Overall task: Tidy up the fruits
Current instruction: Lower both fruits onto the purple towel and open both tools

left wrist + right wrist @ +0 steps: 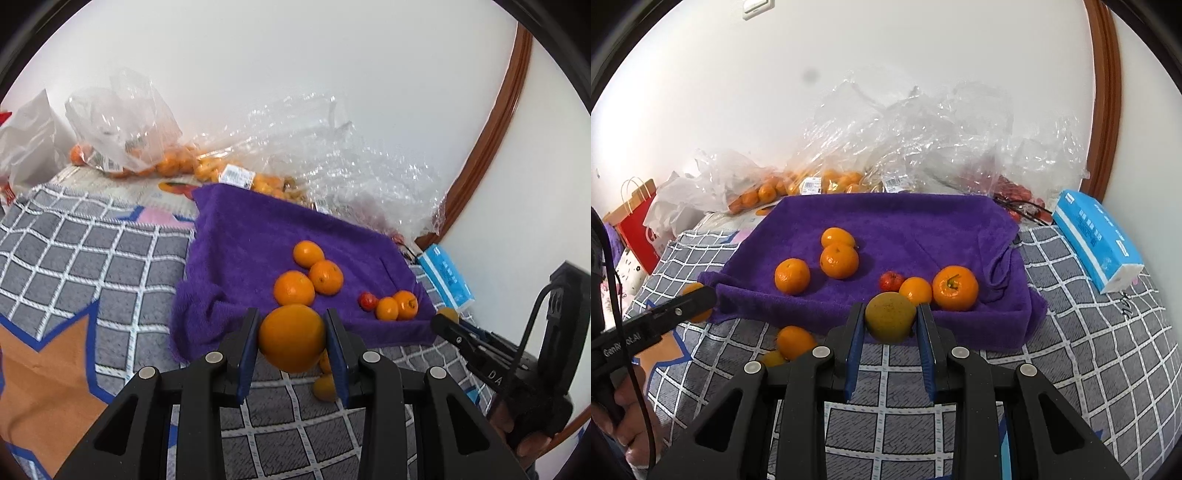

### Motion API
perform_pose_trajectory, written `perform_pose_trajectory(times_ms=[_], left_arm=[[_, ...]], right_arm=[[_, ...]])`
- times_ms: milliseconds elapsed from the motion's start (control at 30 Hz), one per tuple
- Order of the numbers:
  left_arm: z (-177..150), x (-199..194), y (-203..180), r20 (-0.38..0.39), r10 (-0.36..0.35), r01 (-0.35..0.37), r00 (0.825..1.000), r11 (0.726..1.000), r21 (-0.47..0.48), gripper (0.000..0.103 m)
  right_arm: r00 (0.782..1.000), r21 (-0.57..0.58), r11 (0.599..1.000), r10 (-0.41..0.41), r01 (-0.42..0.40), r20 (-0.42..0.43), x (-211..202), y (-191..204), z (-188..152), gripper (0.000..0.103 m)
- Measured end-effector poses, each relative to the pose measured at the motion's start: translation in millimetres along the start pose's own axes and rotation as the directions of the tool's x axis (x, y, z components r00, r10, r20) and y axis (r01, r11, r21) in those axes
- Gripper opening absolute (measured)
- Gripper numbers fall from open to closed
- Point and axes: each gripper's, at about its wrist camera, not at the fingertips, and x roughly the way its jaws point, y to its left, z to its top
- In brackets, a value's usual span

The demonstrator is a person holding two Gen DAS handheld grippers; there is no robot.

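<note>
1. The left gripper (291, 341) is clamped on one large orange (291, 338), held just short of the near edge of the purple towel (240, 236).
2. The right gripper (891, 323) is clamped on one dull yellow-green fruit (891, 317), also at the towel's near edge.
3. Two small orange fruits (794, 341) lie on the checked cover just in front of the towel, touching each other.
4. On the towel, I count three oranges (839, 260) in a loose group toward its left.
5. Toward the towel's right sit two more oranges (955, 288), side by side, with one small red fruit (891, 281) just left of them.
6. A blue tissue pack (1097, 240) lies off the towel's right side.
7. The towel is spread on a grey cover with a white grid (1089, 332).
8. Behind the towel, crumpled clear plastic bags (923, 140) hold many more oranges, too heaped to count.
9. Left of the towel's far corner stands one red paper bag (639, 229).
10. Beyond the towel is a plain white wall (886, 55), with a brown wooden frame (1106, 92) to its right.
</note>
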Motion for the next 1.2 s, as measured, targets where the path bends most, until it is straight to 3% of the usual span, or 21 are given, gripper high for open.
perform_pose_trajectory(times_ms=[300,600,1000,1200], left_arm=[[38,2,6,0.042,0.051,-0.051,0.998,0.999,-0.001,0.033],[61,34,17,0.041,0.085,-0.083,0.996,0.995,-0.057,0.033],[32,80,22,-0.013,0.136,-0.136,0.991,0.990,-0.025,0.033],[31,84,21,-0.007,0.136,-0.137,0.991,0.991,-0.014,0.033]], right_arm=[[0.999,0.009,1.000,0.001,-0.001,0.048,12,-7,23,0.028],[0.995,-0.018,1.000,-0.003,0.005,0.096,32,-4,64,0.028],[1.000,0.033,0.999,0.000,0.000,0.013,84,-20,51,0.028],[0.999,0.027,0.998,-0.049,0.050,-0.023,103,-23,45,0.028]])
